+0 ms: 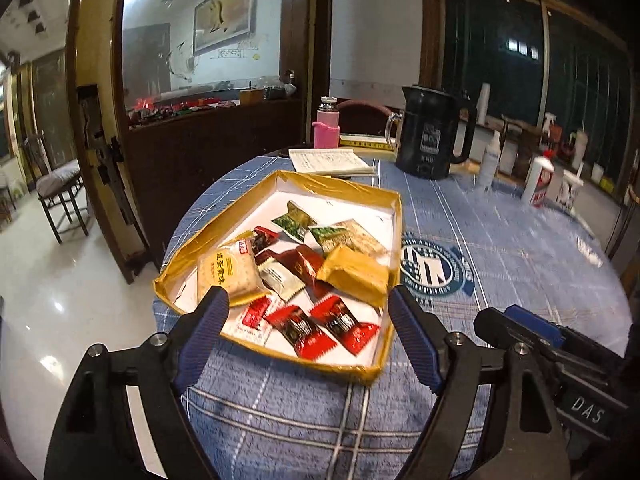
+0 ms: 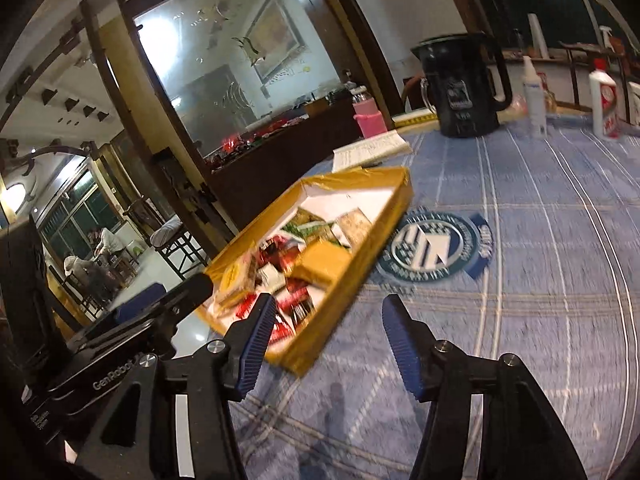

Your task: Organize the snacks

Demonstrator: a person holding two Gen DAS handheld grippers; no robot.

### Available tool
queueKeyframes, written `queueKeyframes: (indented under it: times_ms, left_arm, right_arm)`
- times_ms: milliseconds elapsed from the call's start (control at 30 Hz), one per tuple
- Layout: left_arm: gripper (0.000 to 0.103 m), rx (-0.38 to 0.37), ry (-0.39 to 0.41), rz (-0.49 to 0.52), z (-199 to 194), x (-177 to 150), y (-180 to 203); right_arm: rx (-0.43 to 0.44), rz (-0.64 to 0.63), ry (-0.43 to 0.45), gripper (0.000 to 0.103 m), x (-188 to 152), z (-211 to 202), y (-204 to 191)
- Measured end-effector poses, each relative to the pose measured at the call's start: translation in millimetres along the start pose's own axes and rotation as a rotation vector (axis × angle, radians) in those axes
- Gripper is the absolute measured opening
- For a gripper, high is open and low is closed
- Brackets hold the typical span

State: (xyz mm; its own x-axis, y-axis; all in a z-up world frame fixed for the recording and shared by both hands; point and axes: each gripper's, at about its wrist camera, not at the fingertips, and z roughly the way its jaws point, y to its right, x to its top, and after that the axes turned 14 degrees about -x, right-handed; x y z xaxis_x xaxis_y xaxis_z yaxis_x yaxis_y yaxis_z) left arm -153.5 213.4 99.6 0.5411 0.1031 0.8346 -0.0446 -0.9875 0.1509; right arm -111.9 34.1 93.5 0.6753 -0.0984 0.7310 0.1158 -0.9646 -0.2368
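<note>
Both claws hang spread and empty over the bench, the left claw (image 1: 308, 334) above the gold-edged tray (image 1: 236, 206) where the wrapped snacks (image 1: 320, 322) lie gathered, the right claw (image 2: 326, 342) at its four o'clock, likely finished sorting.

The right gripper (image 2: 329, 307) hangs over the blue checked tablecloth (image 2: 540, 280) with its jaws apart and nothing between them, its left finger overlapping the near end of the gold-edged tray (image 2: 384, 220) of wrapped snacks (image 2: 296, 264). The left gripper (image 2: 188, 292) (only partly visible) reaches in from the left. A black jug (image 2: 464, 88), a pink bottle (image 2: 368, 114) and papers (image 2: 372, 148) stand further back.
</note>
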Motion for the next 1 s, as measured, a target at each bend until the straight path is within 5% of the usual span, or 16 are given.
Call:
queueKeyframes:
  times_ms: [467,1000]
  left_arm:
    - [0.083,0.048,-0.042,0.080,-1.7,-8.4,46.3]
    - [0.083,0.051,-0.073,0.069,0.5,-11.8,44.1]
  right_arm:
    - [-0.050,-0.035,0.058,0.061,-26.0,-33.0,21.0]
    - [-0.064,-0.029,0.032,0.062,-26.6,-27.9,24.0]
